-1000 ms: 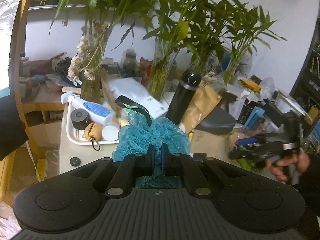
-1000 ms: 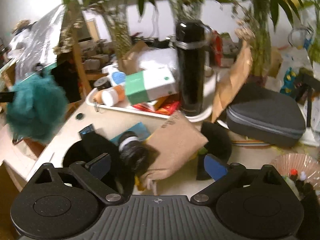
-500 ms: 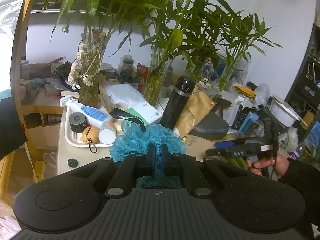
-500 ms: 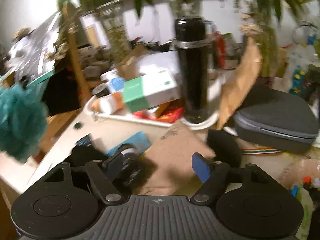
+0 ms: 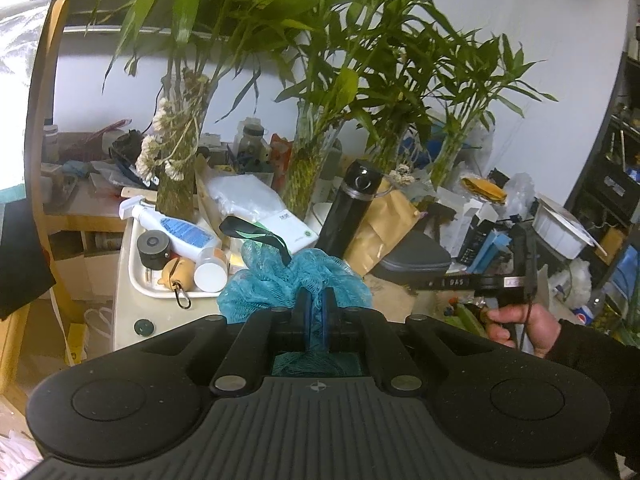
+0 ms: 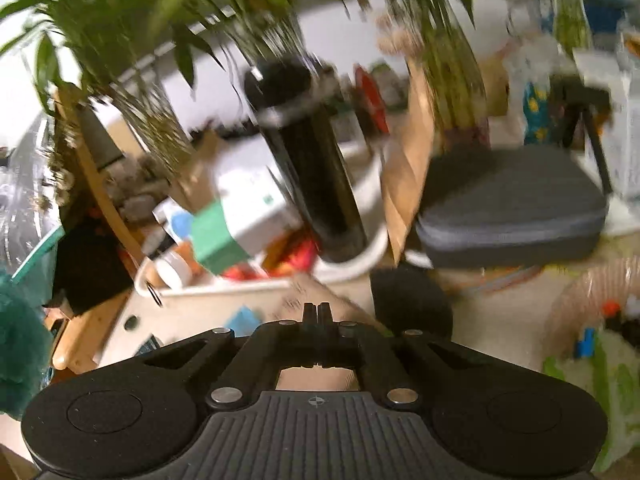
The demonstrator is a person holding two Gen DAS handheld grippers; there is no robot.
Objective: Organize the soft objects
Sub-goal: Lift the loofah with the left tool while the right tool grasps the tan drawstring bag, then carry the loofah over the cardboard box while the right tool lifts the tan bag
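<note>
A teal mesh bath pouf (image 5: 264, 280) with a black ribbon loop (image 5: 248, 232) hangs above the table edge, and my left gripper (image 5: 314, 300) is shut on it. The same pouf (image 6: 16, 344) shows at the left edge of the blurred right wrist view. My right gripper (image 6: 316, 312) hovers over a brown paper bag (image 6: 316, 292); its jaws are closing and stand together with nothing between them. A round black soft pad (image 6: 408, 304) lies just to its right. In the left wrist view a hand (image 5: 520, 320) holds the right gripper (image 5: 420, 282) low over the table.
A white tray (image 5: 138, 276) holds bottles, a green-and-white box (image 6: 240, 216) and a tall black flask (image 6: 312, 168). A grey zip case (image 6: 512, 200) lies to the right. Vases of bamboo (image 5: 312, 168) stand behind. A wooden chair frame (image 5: 40, 120) is at the left.
The right gripper's jaws went from wide open to together and the gripper rolled, tilting its view. It moved left across the table. The left gripper still grips the pouf.
</note>
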